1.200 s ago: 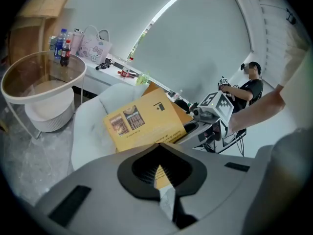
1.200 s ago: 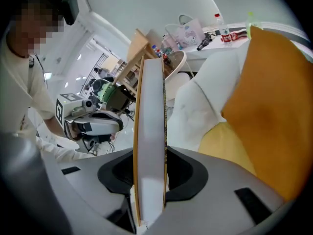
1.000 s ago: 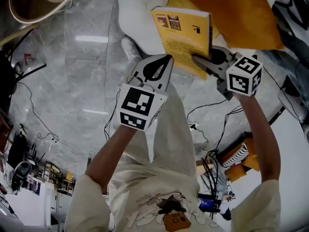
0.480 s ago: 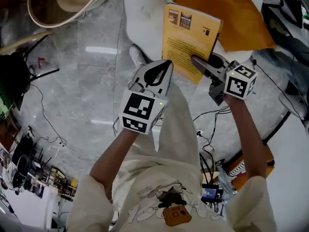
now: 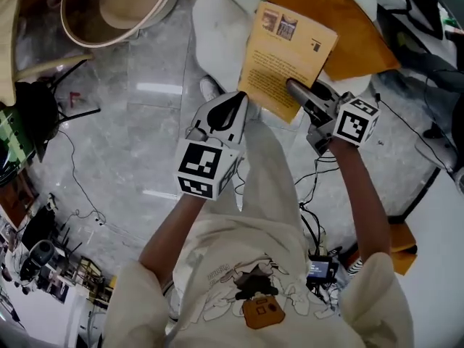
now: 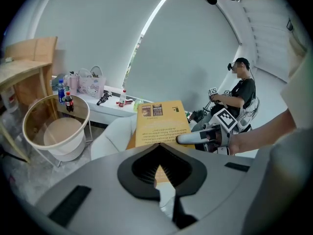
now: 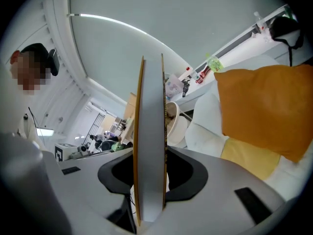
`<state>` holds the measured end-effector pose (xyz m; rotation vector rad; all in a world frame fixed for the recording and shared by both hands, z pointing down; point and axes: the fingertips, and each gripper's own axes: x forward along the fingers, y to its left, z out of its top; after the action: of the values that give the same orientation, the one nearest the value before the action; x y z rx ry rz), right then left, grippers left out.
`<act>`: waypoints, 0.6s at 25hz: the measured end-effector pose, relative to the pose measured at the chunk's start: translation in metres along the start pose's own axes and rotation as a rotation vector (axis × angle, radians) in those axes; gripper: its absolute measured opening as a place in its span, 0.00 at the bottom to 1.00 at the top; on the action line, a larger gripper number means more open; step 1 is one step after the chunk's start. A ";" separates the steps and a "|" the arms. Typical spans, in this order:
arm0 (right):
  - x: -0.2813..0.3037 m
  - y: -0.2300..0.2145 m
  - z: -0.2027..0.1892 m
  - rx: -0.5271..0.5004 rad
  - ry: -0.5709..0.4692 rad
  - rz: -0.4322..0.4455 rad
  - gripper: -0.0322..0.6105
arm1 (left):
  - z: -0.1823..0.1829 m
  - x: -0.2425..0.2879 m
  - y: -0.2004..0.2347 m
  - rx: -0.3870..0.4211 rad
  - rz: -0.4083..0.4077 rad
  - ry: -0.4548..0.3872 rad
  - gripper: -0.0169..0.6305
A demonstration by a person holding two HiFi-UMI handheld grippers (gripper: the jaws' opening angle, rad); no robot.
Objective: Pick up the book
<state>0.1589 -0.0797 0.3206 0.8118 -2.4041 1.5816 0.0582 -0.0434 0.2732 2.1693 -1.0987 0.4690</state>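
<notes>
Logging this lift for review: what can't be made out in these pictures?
Book print: too small, head and left gripper views.
Left tongs touching the book's corner or not: head view, tips overlap its edge.
Right tongs lower jaw: head view, hidden under the book.
Basket: head view, cut off by top edge.

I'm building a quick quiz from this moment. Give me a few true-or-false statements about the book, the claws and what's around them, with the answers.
1. The right claw is clamped on the book. True.
2. The book's cover is blue. False: it is yellow.
3. The book lies flat on the floor. False: the claw holds it up in the air.
4. An orange cushion lies beyond the book. True.
5. In the head view, the round bin is at the lower right. False: it is at the upper left.
</notes>
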 end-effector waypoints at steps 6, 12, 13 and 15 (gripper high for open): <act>-0.010 0.043 0.010 0.010 -0.071 0.019 0.30 | 0.023 -0.036 -0.008 -0.007 0.011 -0.043 0.04; -0.041 0.082 0.032 0.003 -0.147 0.052 0.30 | 0.052 -0.060 -0.032 0.015 0.022 -0.090 0.04; -0.049 0.089 0.037 -0.001 -0.162 0.058 0.30 | 0.058 -0.065 -0.039 0.021 0.023 -0.098 0.04; -0.061 0.103 0.043 -0.008 -0.187 0.067 0.30 | 0.066 -0.076 -0.049 0.027 0.026 -0.110 0.04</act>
<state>0.1645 -0.0655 0.1946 0.9257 -2.5903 1.5833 0.0549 -0.0241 0.1632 2.2290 -1.1874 0.3818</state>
